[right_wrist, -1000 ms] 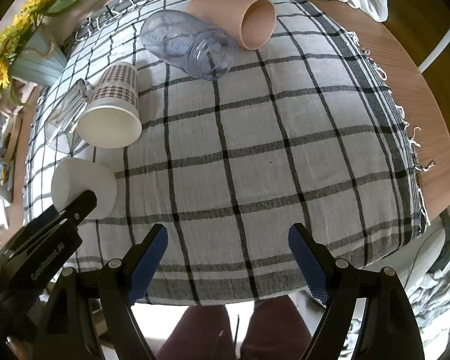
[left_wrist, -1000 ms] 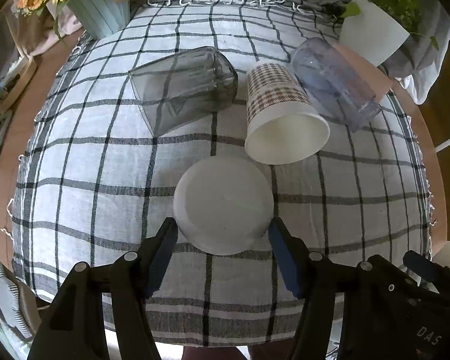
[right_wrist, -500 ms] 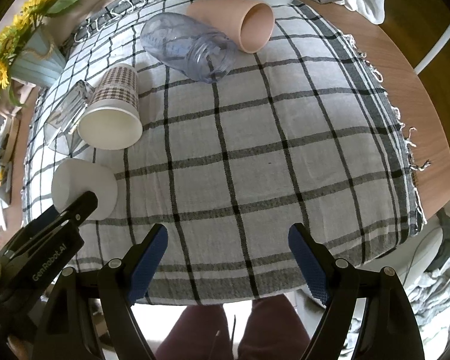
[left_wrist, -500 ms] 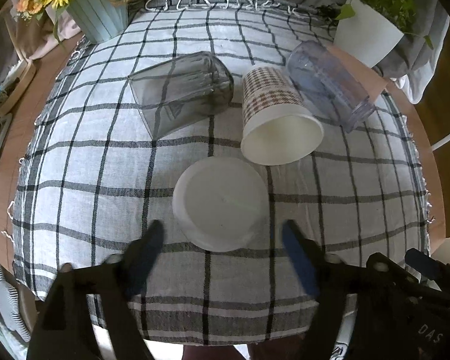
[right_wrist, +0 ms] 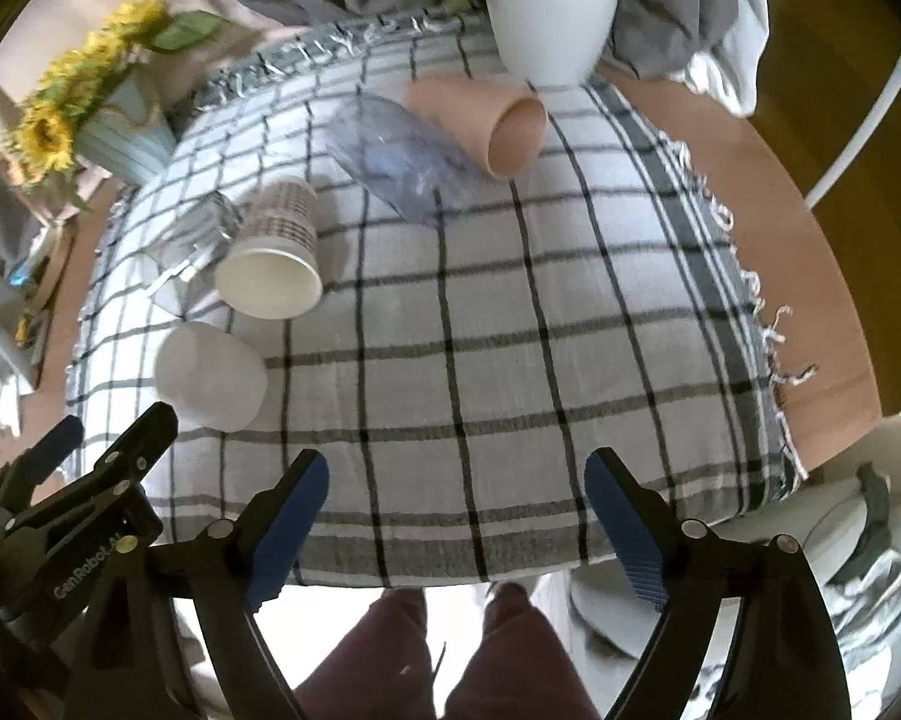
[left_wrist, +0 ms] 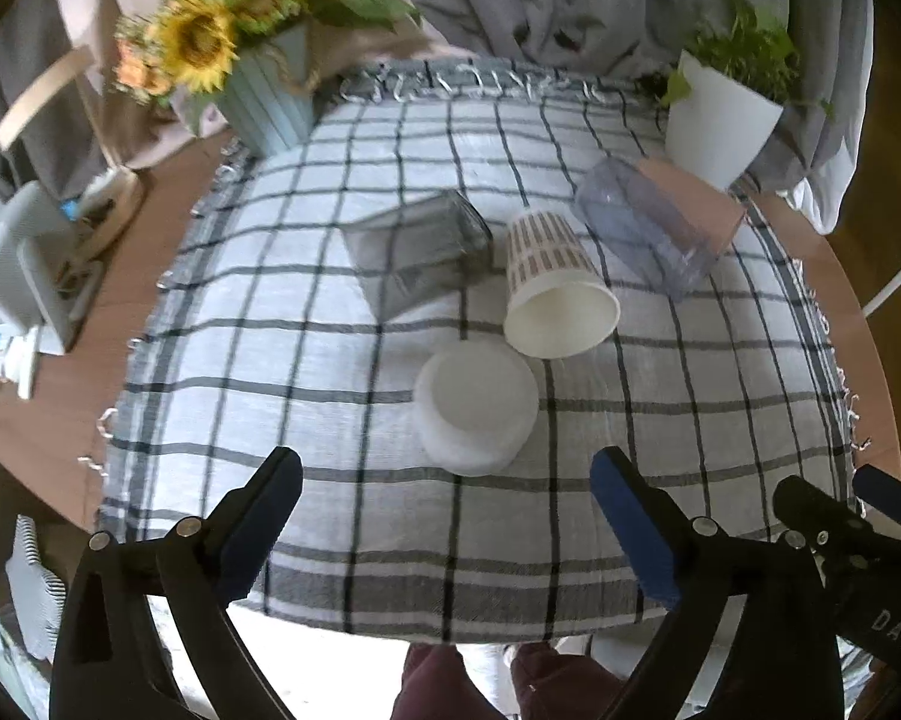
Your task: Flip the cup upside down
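A white cup (left_wrist: 475,408) stands upside down on the checked cloth (left_wrist: 330,360); it also shows in the right wrist view (right_wrist: 210,377). My left gripper (left_wrist: 444,516) is open and empty, pulled back above the table's near edge, clear of the cup. My right gripper (right_wrist: 457,516) is open and empty over the near edge. Several cups lie on their sides: a patterned paper cup (left_wrist: 555,294), a smoky grey glass (left_wrist: 417,255), a clear bluish tumbler (left_wrist: 645,237) and a peach cup (right_wrist: 486,117).
A sunflower vase (left_wrist: 258,90) stands at the back left and a white plant pot (left_wrist: 720,120) at the back right. Bare wooden table (right_wrist: 798,228) shows right of the cloth. The person's legs (right_wrist: 480,654) show below the edge.
My left gripper opened wide, let go of the white cup and drew back and up from it. My right gripper also drew back from the table. The cup stays upside down.
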Available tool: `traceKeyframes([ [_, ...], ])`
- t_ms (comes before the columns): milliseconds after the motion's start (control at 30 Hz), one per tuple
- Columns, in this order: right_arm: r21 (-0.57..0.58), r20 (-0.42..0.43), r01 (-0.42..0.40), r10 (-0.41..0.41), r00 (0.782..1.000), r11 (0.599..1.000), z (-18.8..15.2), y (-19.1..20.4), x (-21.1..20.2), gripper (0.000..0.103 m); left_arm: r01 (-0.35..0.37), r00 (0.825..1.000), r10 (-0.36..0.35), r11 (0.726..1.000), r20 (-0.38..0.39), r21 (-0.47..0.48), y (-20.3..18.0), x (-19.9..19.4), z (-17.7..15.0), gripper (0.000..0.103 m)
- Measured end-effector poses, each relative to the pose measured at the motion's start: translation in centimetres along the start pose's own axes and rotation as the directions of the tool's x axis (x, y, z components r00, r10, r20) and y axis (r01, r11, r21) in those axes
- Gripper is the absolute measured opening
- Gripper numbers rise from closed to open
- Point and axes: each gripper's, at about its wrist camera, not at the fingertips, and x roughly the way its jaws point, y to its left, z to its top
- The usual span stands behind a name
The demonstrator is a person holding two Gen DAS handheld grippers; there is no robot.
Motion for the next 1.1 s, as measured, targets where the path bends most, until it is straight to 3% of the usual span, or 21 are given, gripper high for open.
traceKeyframes([
  [333,-0.074,0.157,-0.033,0.045,0.987,0.997,-0.9,0.9,-5.9,0.089,-0.035,0.996,0.038,0.999,0.082,-0.040,1.6,-5.5,-1.5,0.102],
  [667,-0.079,0.372,-0.044,0.071,0.926,0.996,-2.7,2.3,-11.0,0.093,-0.036,0.985,0.045,0.998,0.169,-0.055,3.0,-9.0,-1.7,0.102],
  [1100,-0.043,0.409,-0.036,0.051,0.911,0.998,-3.9,2.8,-12.0,0.096,-0.044,0.975,0.055,0.998,0.215,-0.052,3.8,-10.3,-2.0,0.103],
])
